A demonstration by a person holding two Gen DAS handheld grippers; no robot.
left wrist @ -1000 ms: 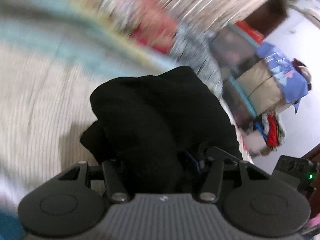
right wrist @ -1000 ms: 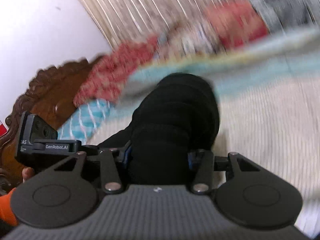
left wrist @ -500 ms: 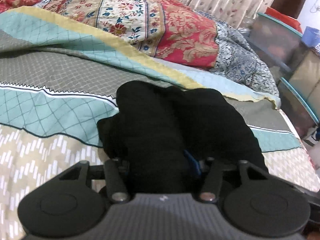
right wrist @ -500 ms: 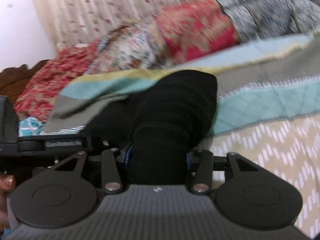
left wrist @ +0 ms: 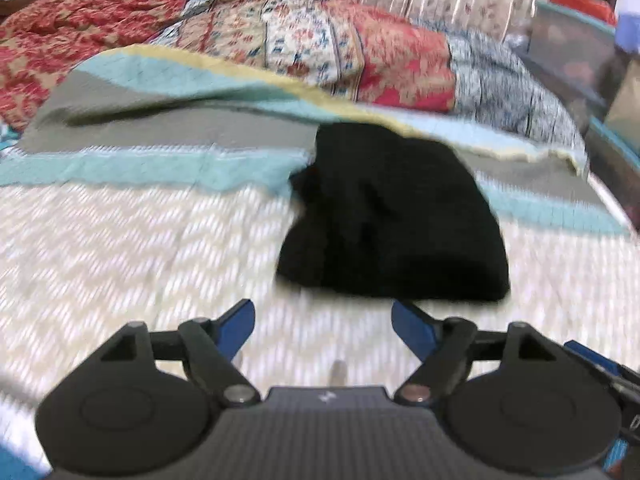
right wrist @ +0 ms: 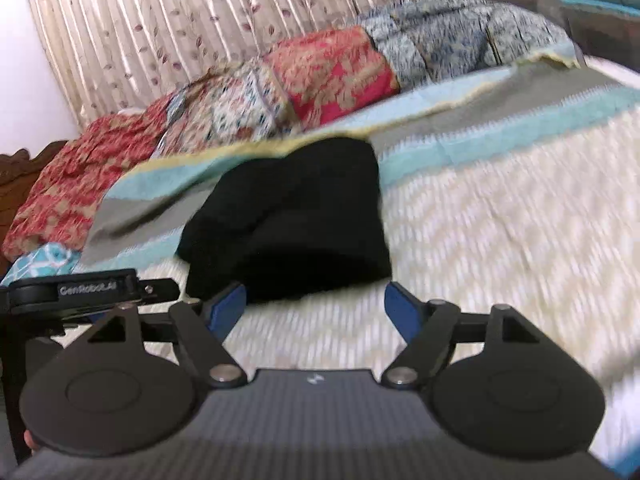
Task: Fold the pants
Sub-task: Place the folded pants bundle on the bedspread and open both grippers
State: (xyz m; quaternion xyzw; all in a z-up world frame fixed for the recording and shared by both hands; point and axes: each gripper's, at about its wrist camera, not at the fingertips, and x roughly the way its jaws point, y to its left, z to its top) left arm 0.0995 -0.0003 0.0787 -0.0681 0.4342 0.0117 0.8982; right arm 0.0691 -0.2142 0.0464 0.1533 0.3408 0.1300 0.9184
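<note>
- Now one pair of black pants (left wrist: 394,212) lies bundled in a folded heap on the bed (left wrist: 140,248), across the line where the cream zigzag cover meets the teal and grey stripes, toward the bed's far edge.
- Two tongs: my left tongs (left wrist: 323,320) stand apart, blue fingertips (left wrist: 412,326) just short of the bundle's near edge, gripping nothing.
- My right tongs (right wrist: 316,308) are likewise spread and empty; whether their left tip touches the cloth I cannot tell.
- One rolled patterned quilt (right wrist: 328,76) runs along the far edge, before a pleated curtain (right wrist: 160,20).
- Both views are smeared; the pants' folds are hard to make out.
- Boxes (left wrist: 576,52) past the bed's right edge are cut off, contents unreadable.
</note>
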